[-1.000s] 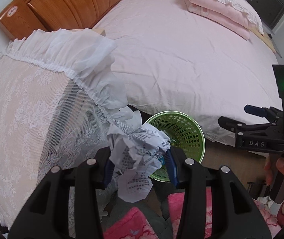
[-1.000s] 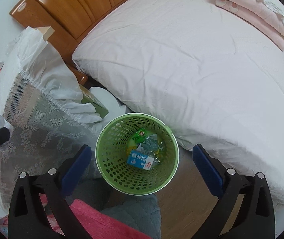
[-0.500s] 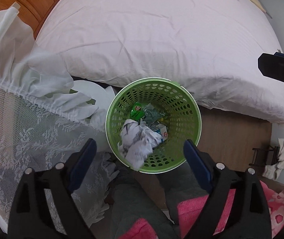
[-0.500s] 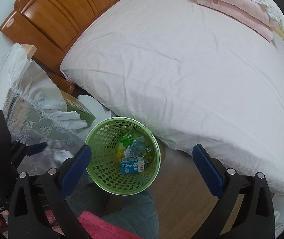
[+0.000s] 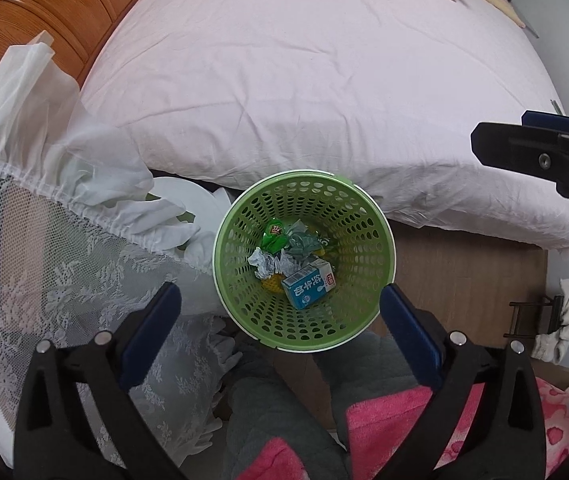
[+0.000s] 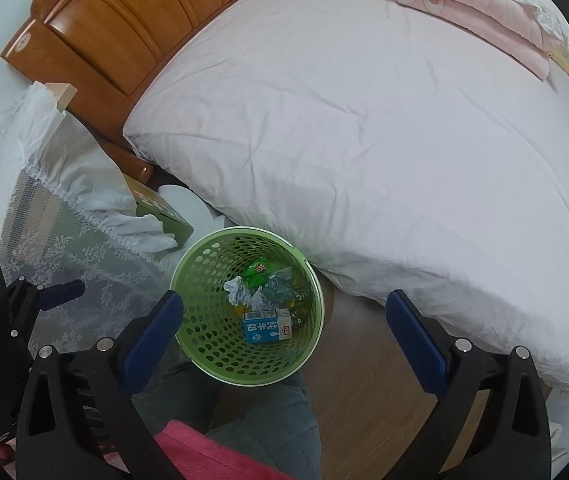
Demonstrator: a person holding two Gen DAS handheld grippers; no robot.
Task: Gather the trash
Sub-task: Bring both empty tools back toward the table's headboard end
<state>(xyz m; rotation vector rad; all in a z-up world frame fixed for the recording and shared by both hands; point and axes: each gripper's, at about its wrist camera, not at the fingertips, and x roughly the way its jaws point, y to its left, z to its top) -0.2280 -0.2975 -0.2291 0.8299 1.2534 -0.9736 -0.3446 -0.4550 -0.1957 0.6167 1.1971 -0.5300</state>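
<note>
Several pieces of trash already lie at the bottom of the green basket: a crumpled paper, a blue and white milk carton, a green snack wrapper and some greyish foil or plastic I cannot identify. I have my left gripper hanging straight over the basket mouth; its jaws have just been opening and now stand spread wide with nothing between them, the paper lying free in the basket below. My right gripper is also spread and empty, hovering over the bare floor between the basket and the bed, its left finger over the basket's near rim. So I judge this drop done. What is left is harder to say: from the right wrist view I can see a green box tucked under the lace cloth just beside the basket, and from the left wrist view a white rag or sock on a small black stand by the wall, but whether either counts as trash I cannot tell. Neither view shows any other loose litter on the floor, so my next move is probably to lift both grippers away and look round for more.
</note>
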